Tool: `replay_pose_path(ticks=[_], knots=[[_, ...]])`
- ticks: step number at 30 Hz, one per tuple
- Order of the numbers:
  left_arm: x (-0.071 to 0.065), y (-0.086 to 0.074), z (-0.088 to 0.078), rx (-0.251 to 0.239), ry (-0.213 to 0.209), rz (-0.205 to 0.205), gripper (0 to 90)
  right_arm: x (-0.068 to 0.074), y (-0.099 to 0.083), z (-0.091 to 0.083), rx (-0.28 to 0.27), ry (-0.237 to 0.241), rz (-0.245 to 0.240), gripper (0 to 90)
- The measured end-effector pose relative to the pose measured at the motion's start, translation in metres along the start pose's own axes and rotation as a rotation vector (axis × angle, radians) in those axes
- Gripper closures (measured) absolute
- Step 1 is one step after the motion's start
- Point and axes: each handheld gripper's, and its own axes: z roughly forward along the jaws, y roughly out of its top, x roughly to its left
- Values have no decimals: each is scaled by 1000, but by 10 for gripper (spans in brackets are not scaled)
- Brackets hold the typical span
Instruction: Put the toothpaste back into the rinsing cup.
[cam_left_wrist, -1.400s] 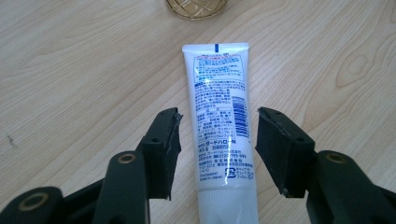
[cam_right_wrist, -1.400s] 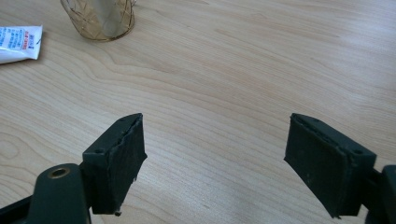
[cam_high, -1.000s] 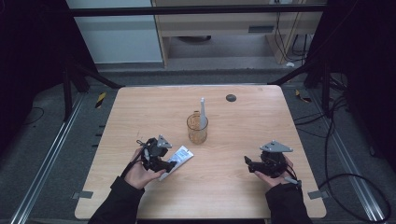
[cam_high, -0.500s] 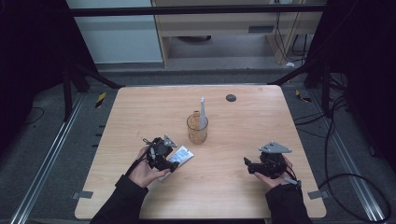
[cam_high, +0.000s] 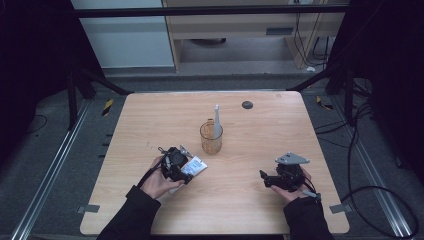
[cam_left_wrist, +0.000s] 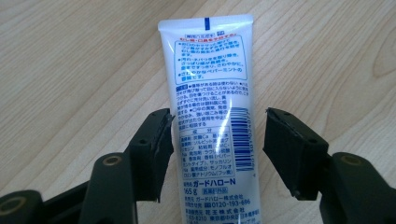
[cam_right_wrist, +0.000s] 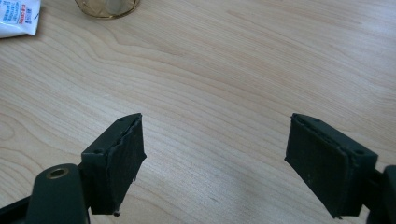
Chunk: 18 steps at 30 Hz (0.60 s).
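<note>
A: Where is the toothpaste tube (cam_left_wrist: 212, 116)?

B: It lies flat on the tabletop (cam_high: 260, 145), near the left front, just left of and nearer than the glass cup (cam_high: 211, 137). Its crimped end points away from the left hand-held gripper (cam_left_wrist: 217, 140).

A: Has that hand-held gripper got hold of it?

B: No. The jaws are spread, one on each side of the tube. The left one looks to be right at the tube's edge, the right one stands clear with bare wood showing between. From above, the gripper sits over the tube.

A: And the right hand-held gripper (cam_right_wrist: 212, 154)?

B: Spread wide over bare wood at the right front, nothing between its jaws.

A: Anything in the cup?

B: A slim white thing (cam_high: 217, 120) stands upright in it. A small dark disc (cam_high: 247, 104) lies at the far side.
</note>
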Motion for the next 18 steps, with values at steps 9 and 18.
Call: replay_pose_path(ticks=[9, 18], knots=[[3, 1, 9, 38, -12, -7, 419, 0, 0, 2, 10, 6, -8, 196], [6, 1, 15, 62, -34, -14, 415, 2, 0, 4, 17, 9, -20, 201]])
